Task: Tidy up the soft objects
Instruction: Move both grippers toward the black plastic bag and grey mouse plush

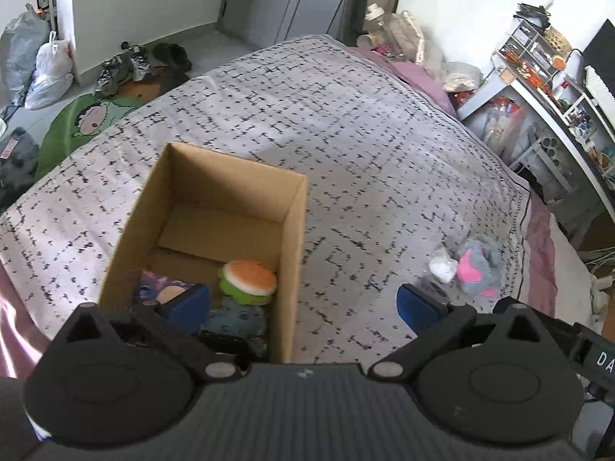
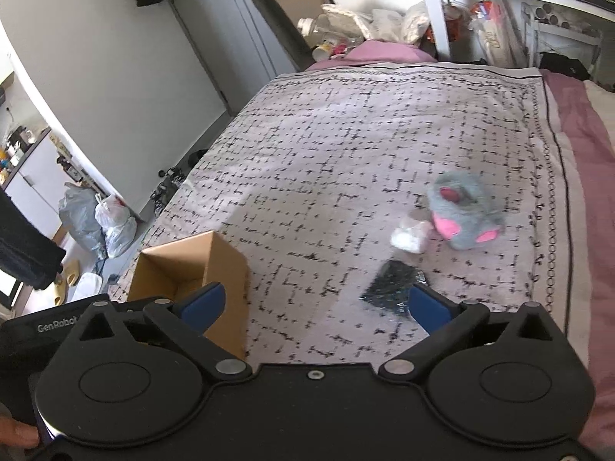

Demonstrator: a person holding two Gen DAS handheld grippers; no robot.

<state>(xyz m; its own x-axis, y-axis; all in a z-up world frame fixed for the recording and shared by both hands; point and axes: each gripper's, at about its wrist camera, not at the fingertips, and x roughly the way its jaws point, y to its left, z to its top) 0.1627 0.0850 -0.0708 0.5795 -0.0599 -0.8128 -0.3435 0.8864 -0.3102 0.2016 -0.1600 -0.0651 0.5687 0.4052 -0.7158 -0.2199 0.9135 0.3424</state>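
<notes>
An open cardboard box (image 1: 296,230) (image 2: 226,265) stands on the patterned bedspread. Inside it lie a burger-shaped plush (image 1: 248,282), a teal plush (image 1: 238,319) and a purple soft item (image 1: 161,288). My left gripper (image 1: 303,307) hovers over the box's right wall, open, nothing between its blue pads. A grey and pink plush (image 1: 478,265) (image 2: 463,211) lies on the bed to the right, a small white soft item (image 1: 442,267) (image 2: 411,236) beside it, and a dark shiny packet (image 2: 392,282) nearer. My right gripper (image 2: 315,303) is open above the bedspread, left of the packet.
The bedspread (image 1: 346,123) (image 2: 346,142) covers a bed with a pink sheet at its edges. Shoes (image 1: 130,65) and plastic bags (image 1: 42,69) lie on the floor at left. A cluttered white shelf (image 1: 538,88) stands at right. A dark sleeve (image 2: 23,246) shows at left.
</notes>
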